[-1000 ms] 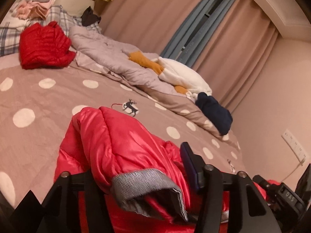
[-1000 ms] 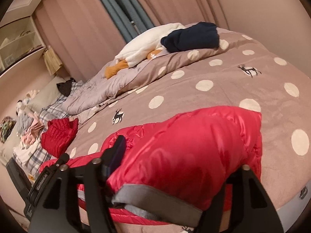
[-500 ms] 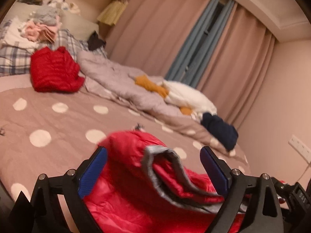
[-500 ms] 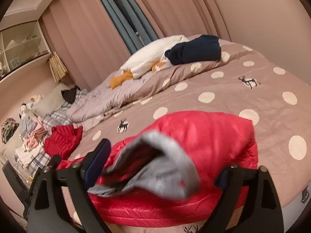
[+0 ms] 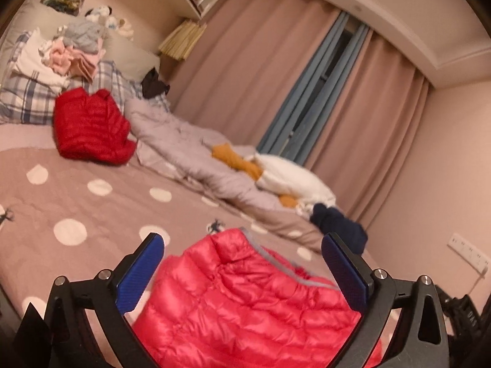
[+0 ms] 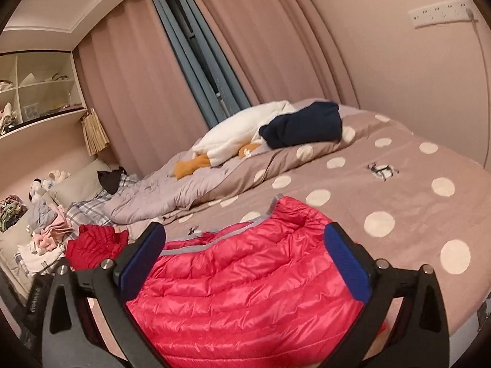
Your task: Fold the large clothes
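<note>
Polka-dot bed (image 5: 70, 202); two red jackets (image 5: 245, 300) (image 5: 92, 125)

Two red down jackets lying on the bed: near (image 5: 245, 300), far (image 5: 92, 128) | one navy garment (image 5: 337, 225) lying | one white plush (image 5: 294, 181) resting | two hand-held grippers showing: left (image 5: 242, 279), right (image 6: 245, 266)

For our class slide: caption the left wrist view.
Left gripper open above the red down jacket lying on the polka-dot bed.

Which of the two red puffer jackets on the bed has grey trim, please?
The near jacket between the jaws; its edge shows grey trim. The far jacket by the pillows shows none.
</note>
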The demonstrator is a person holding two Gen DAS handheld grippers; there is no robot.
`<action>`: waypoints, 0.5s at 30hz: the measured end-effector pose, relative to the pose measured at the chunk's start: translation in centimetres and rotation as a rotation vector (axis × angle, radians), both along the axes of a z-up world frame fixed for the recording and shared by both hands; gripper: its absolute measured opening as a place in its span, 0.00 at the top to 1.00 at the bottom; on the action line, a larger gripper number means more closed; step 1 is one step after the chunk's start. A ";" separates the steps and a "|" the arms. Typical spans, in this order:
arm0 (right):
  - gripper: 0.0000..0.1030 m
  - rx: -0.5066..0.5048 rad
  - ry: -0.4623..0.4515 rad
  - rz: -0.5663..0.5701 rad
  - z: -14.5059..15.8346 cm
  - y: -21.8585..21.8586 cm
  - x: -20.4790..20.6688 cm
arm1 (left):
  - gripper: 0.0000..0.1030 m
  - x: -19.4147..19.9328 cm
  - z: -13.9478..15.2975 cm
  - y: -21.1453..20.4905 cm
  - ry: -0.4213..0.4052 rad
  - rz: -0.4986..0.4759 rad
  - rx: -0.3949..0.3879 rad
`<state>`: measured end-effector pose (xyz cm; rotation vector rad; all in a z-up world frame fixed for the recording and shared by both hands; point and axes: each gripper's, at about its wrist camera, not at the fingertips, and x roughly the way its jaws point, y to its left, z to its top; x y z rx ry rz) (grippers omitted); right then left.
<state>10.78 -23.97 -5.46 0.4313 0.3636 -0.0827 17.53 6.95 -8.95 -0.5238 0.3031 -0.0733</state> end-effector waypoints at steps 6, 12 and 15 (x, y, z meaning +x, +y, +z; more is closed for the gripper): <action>0.00 -0.038 0.084 -0.030 -2.4 -0.1 2.7 | 0.02 5.3 -4.4 -1.2 0.197 -0.024 0.043; 0.00 -0.048 0.257 -0.010 -8.8 -1.8 8.8 | 0.02 10.3 -10.5 -3.9 0.358 -0.004 0.206; 0.00 -0.006 0.377 -0.016 -14.9 -3.5 11.9 | 0.02 10.9 -12.6 -5.1 0.297 -0.019 0.250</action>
